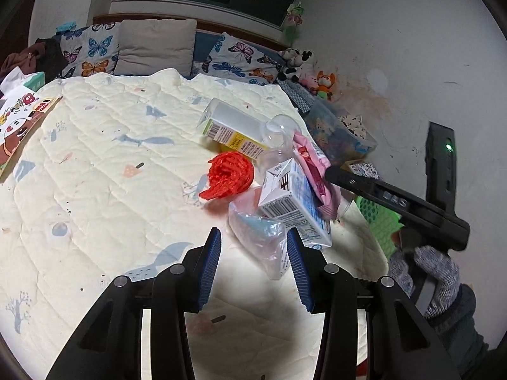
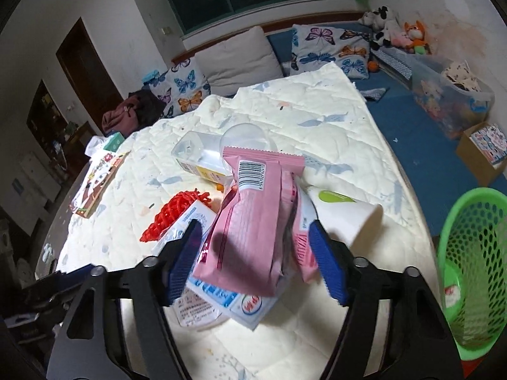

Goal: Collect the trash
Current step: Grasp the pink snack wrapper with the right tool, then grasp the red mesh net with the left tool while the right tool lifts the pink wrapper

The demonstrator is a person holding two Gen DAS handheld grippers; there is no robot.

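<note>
Right wrist view, pink wrapper [image 2: 253, 221] between spread right tongs [image 2: 256, 253]; pads apart

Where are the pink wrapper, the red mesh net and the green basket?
pink wrapper [image 2: 253, 218]: right wrist view, middle of its back panel.
red mesh net [image 1: 229, 174]: left wrist view, centre of the bunched net.
green basket [image 2: 475, 240]: right wrist view, perforated inner wall.

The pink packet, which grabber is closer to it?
Right. The right gripper has the pink packet between its fingers. The left gripper is farther back, around a clear plastic bag beside the milk carton.
</note>
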